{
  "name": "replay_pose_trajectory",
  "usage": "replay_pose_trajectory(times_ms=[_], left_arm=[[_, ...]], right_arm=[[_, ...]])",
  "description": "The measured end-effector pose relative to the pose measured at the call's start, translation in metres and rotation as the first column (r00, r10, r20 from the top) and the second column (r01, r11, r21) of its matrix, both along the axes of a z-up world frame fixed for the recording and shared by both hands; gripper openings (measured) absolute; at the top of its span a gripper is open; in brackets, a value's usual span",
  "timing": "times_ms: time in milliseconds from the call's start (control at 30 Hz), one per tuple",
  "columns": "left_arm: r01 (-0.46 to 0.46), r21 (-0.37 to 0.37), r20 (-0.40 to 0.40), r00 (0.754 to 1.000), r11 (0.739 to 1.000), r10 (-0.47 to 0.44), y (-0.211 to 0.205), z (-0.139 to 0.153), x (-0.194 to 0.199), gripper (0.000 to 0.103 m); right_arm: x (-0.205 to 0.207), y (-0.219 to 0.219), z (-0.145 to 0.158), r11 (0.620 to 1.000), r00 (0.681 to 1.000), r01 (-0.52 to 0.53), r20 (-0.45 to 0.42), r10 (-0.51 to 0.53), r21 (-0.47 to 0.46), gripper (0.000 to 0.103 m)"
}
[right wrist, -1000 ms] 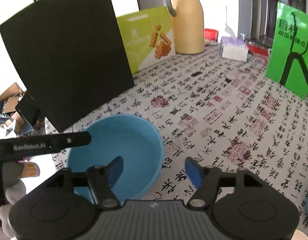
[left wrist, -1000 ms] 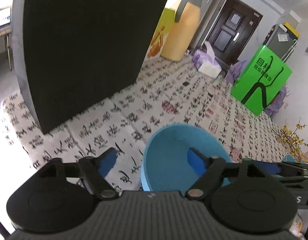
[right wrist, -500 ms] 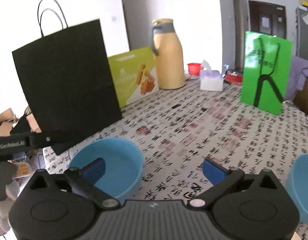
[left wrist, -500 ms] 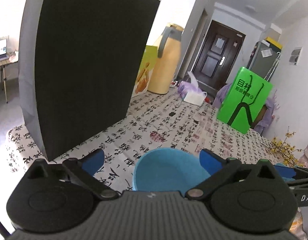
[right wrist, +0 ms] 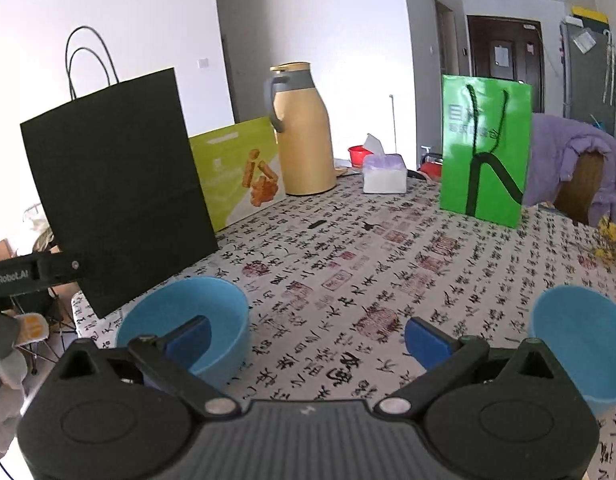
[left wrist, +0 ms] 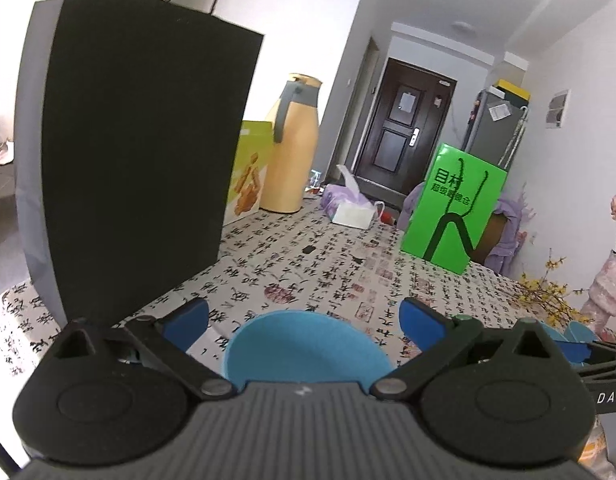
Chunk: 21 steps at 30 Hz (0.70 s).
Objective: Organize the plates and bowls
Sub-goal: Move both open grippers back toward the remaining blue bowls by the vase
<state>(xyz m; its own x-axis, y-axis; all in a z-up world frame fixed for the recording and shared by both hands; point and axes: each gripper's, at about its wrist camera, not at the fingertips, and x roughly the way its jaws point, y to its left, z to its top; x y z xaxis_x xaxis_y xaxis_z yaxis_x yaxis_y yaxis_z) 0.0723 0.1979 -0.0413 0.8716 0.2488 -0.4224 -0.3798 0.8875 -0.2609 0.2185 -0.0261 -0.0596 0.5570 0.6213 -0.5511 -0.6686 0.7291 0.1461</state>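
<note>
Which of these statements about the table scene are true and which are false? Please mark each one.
1. Both grippers hold a bowl. False: the left gripper and the right gripper are open and hold nothing.
2. Two blue bowls stand on the tablecloth. True: the left blue bowl and the right blue bowl.
3. The black paper bag lies flat. False: it stands upright.
4. The thermos jug is red. False: it is tan with a grey handle.
5. A tissue box stands between the jug and the green bag. True.
</note>
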Motion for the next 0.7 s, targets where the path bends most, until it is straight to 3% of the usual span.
replay_pose_trajectory(times_ms=[700], left_arm=[[0.101,0.073,0.057,0.993,0.992,-0.105,-0.055,0.015,0.011,0.103]], right_arm=[[0.001,-0.073,0.007,0.993,0.994,0.103,0.024,-0.105,0.066,0.103]])
